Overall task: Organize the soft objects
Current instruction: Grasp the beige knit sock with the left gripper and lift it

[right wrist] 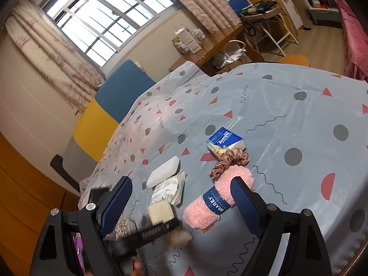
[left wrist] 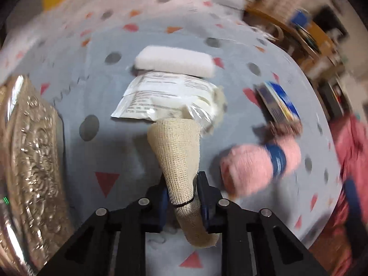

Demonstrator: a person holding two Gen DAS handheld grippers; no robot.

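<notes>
My left gripper (left wrist: pixel 182 197) is shut on a beige burlap pouch (left wrist: pixel 178 151) and holds it above the table; the pouch also shows in the right wrist view (right wrist: pixel 160 212). Beyond it lie a clear printed packet (left wrist: pixel 165 96) and a white foam sponge (left wrist: pixel 174 61). A pink yarn skein with a blue band (left wrist: pixel 260 163) lies to the right. My right gripper (right wrist: pixel 181 195) is open and empty above the table, with the pink skein (right wrist: pixel 216 200) next to its right finger (right wrist: pixel 246 204).
A blue tissue pack (right wrist: pixel 225 141) and a brown scrunchie (right wrist: pixel 231 161) lie beyond the skein. A silver embossed tray (left wrist: pixel 30 161) sits at the left. The dotted tablecloth (right wrist: pixel 299 119) covers the table. A blue and yellow chair (right wrist: pixel 110 105) stands behind.
</notes>
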